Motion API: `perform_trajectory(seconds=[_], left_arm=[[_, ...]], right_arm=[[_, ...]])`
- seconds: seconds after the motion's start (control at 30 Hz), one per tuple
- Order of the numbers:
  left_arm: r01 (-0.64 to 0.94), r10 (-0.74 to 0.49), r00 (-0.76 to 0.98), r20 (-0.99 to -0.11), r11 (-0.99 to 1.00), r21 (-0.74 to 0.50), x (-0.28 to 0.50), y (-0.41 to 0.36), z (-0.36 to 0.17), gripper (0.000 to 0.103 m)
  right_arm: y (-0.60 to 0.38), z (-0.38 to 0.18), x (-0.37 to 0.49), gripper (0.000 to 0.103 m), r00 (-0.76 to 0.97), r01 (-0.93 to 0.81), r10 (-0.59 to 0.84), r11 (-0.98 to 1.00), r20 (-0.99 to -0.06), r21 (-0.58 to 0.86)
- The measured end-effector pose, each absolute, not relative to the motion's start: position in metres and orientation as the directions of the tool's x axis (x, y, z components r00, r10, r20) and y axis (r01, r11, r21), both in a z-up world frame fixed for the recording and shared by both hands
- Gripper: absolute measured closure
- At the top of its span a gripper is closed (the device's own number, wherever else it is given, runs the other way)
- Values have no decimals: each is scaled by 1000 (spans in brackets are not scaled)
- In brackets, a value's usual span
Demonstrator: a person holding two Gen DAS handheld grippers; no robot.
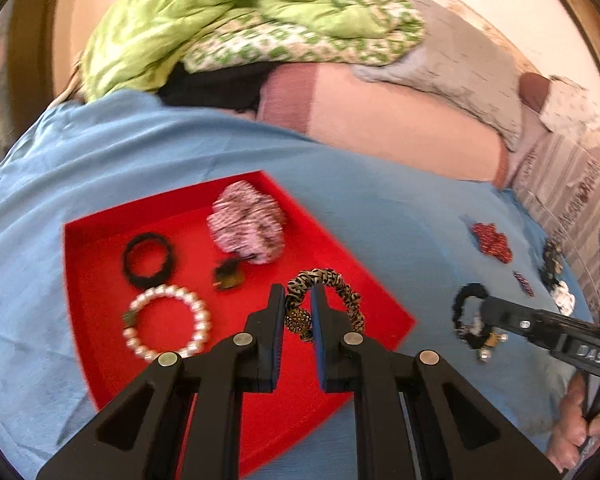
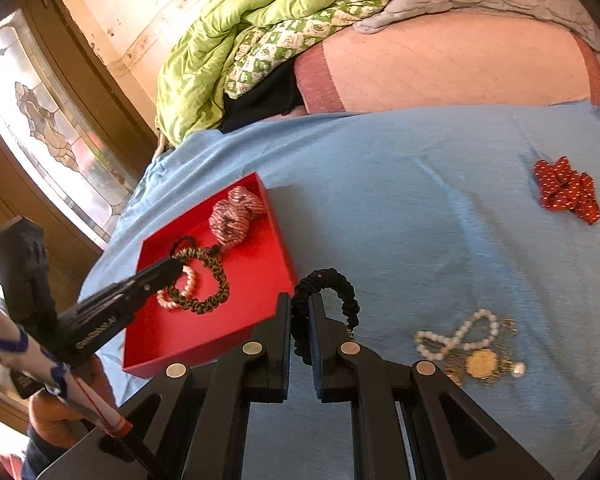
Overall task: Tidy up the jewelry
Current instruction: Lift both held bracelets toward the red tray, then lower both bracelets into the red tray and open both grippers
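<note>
Jewelry sort is roughly half done, judging by what sits in the red tray (image 1: 100, 320) versus what's loose on the blue sheet (image 2: 400, 200).

Near: left gripper (image 1: 298, 300) is clamped on a leopard-print scrunchie bracelet (image 1: 340, 288), held over the tray's near-right part and not yet released. Right gripper (image 2: 300, 308) is clamped on a black scrunchie band (image 2: 332, 280) with small charms, just beside the tray's right wall, over the sheet. So two pieces are in transit, one per hand.

In the tray, four pieces:
- 1 pearl bracelet (image 1: 168, 324)
- 1 black ring-shaped band (image 1: 148, 260)
- 1 small dark/gold piece (image 1: 226, 276), too blurred to identify
- 1 pink-and-white striped scrunchie (image 1: 246, 226), far corner

On the sheet, nearest first:
- 1 tangle of a white bead strand with gold chain and a coin pendant (image 2: 472, 352); could be more than one piece, can't separate them
- 1 small glittery strip (image 1: 524, 284)
- 1 red dotted bow (image 2: 566, 190)

At the right edge of the left wrist view there's a dark-and-white clump that probably matches the bead tangle, can't confirm.

My estimate: four placed, two in the jaws, at least three left to collect. Far end of the bed holds a green quilt (image 2: 228, 40), not part of the job.
</note>
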State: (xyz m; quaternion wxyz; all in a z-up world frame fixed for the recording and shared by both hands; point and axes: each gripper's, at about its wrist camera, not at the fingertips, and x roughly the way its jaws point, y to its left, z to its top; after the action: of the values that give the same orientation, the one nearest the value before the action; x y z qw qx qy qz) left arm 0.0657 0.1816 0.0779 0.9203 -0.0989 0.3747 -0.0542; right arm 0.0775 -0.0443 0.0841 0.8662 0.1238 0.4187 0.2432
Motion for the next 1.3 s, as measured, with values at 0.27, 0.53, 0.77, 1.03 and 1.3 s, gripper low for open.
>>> perform_trajectory(seconds=[0.27, 0.53, 0.77, 1.03, 1.3], left_arm=[[-84, -117, 661, -741, 970, -228, 76, 214, 53, 91], [-134, -110, 644, -757, 958, -252, 82, 226, 45, 91], [-139, -120, 640, -759, 953, -268, 85, 230, 44, 91], [-140, -112, 624, -773, 957, -252, 90, 228, 40, 91], [-145, -103, 618, -780, 960, -241, 90, 228, 39, 91]], right_arm=[[-2, 91, 87, 94, 486, -380, 570, 820, -663, 427], [47, 85, 111, 94, 424, -411, 591, 801, -686, 435], [81, 77, 136, 93, 393, -417, 551, 820, -736, 391], [99, 61, 156, 94, 396, -401, 463, 864, -793, 304], [107, 46, 169, 94, 384, -381, 441, 876, -811, 296]])
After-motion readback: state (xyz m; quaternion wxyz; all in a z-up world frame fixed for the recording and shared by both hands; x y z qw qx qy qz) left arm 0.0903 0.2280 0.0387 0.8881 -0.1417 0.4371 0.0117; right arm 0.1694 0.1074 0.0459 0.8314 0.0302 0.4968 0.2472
